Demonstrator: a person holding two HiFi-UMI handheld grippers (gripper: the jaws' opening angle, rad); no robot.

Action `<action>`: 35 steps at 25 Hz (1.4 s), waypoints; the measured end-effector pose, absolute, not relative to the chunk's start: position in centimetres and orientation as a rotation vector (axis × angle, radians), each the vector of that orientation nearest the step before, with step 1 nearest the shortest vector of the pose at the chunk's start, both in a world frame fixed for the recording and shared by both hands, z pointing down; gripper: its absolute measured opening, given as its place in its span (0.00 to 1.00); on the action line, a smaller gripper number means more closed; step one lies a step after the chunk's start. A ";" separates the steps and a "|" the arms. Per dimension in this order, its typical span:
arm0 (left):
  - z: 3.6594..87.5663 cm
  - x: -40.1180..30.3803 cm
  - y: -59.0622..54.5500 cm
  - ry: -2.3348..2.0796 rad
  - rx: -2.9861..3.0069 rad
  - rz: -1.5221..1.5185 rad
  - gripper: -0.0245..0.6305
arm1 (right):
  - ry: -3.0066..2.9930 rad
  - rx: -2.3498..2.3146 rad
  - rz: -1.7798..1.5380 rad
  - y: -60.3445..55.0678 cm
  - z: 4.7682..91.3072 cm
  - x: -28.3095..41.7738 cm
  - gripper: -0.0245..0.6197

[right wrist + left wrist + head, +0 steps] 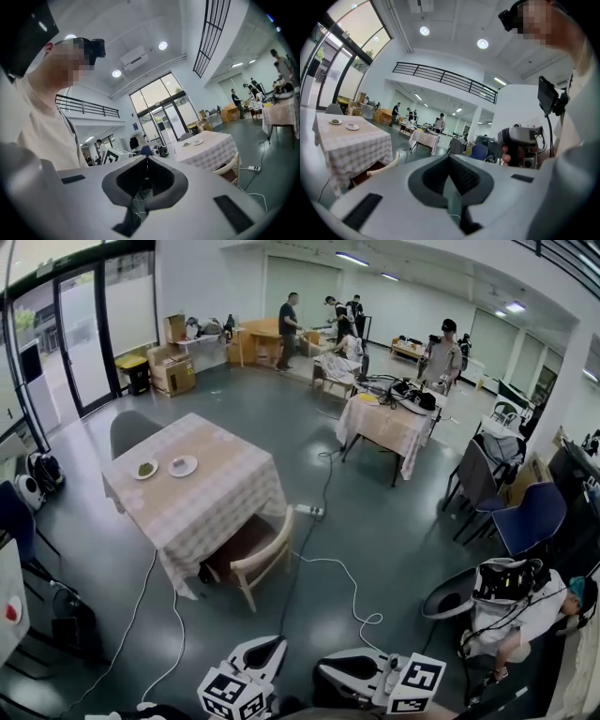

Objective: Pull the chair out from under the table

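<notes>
A white cable [352, 583] snaked over the floor between the grippers and the table [225, 486], and a black cable [323, 486] ran from a power strip [309, 511] just right of the chair [264, 553] toward a second clothed table [386, 425] farther back. Another white cable [138, 605] trailed off the near left side of the table. A blue chair [531, 517] and a person in a white top [521, 613] were off to the right, well apart from the chair.

The chair was pale wood with a curved back rail and a brown seat. It was tucked in at the table's near right corner, seat partly under the hanging cloth, back toward the camera.

The checked cloth carried two small plates [144, 469] [183, 465] near its far left edge, with a grey chair [129, 430] beyond. The floor [403, 531] was dark, glossy grey, and glass doors [82, 338] stood at the left.

The left gripper [274, 645] and right gripper [323, 669] were low in the head view, well short of the chair, each with its jaws together on nothing
</notes>
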State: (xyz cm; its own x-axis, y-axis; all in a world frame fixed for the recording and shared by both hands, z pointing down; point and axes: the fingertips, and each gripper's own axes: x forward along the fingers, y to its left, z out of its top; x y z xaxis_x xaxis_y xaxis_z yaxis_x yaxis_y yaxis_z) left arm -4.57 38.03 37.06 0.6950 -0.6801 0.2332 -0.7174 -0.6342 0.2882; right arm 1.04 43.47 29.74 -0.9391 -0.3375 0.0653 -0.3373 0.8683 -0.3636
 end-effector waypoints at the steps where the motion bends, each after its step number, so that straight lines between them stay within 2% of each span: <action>1: 37.2 -4.6 37.8 -1.100 2.541 0.154 0.05 | 3.035 -0.534 -0.584 43.0 29.6 0.9 0.06; 11: 37.6 -4.0 33.2 -1.198 2.483 0.215 0.05 | 2.874 -0.398 -0.859 38.7 30.1 1.6 0.05; 20: 35.5 -1.0 28.5 -1.287 2.499 0.257 0.05 | 2.756 -0.295 -0.970 33.5 29.7 5.2 0.06; 35: 31.6 3.9 23.2 -1.497 2.527 0.262 0.05 | 2.780 -0.090 -0.874 27.2 27.7 10.5 0.06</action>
State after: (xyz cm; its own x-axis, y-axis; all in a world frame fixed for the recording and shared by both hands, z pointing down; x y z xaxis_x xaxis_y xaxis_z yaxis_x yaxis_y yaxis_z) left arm 3.95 23.24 31.61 0.4736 -0.8450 0.2482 -0.8791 -0.4706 0.0752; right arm 10.46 27.24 27.74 -0.9727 -0.1253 -0.1951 0.0088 0.8209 -0.5711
